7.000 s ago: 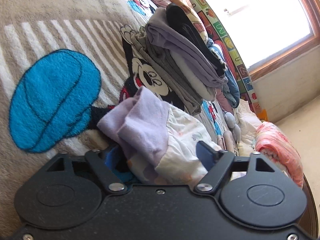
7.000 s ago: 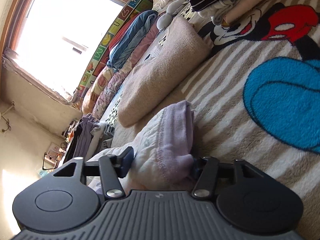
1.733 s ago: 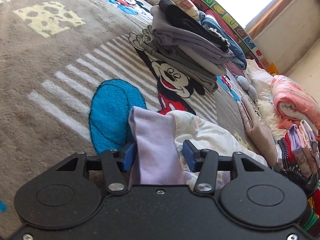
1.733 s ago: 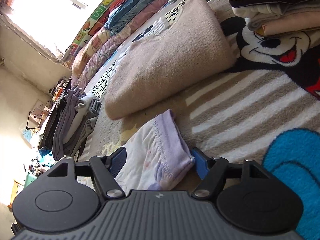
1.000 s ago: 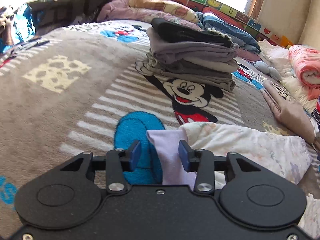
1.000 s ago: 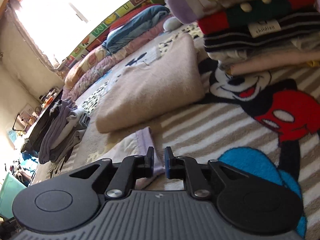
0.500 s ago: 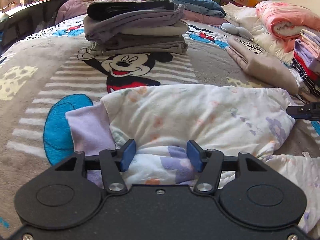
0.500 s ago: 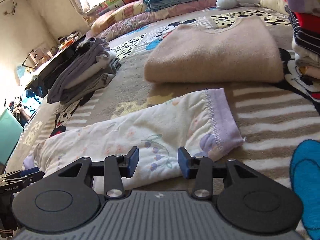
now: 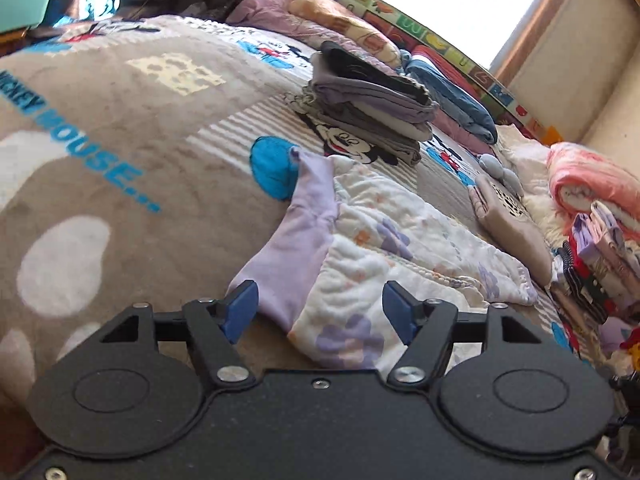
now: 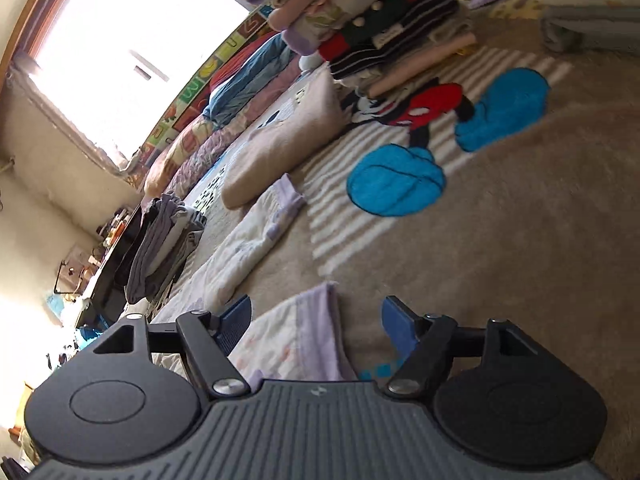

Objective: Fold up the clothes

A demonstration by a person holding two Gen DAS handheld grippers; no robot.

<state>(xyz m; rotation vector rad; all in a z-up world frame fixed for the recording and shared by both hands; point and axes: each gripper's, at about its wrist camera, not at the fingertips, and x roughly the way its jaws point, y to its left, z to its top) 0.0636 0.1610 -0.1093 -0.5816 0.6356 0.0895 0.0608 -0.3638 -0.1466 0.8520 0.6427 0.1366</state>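
The floral pyjama trousers [image 9: 400,240] are laid flat on the Mickey Mouse blanket [image 9: 120,128]; left gripper [image 9: 316,312] and right gripper [image 10: 316,320] are spread wide, each straddling a lilac hem, presumably for regrasping.

Fuzzy fleece blanket [image 9: 132,148], soft quilted cotton garment [image 9: 400,236]

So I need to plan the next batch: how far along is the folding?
Done: a grey stack, a striped stack and a folded beige sweater sit on the blanket. In hand: floral pants lie spread out flat and unfolded, with the left gripper and right gripper both open over the purple cuffs. Left: folding and stacking them.
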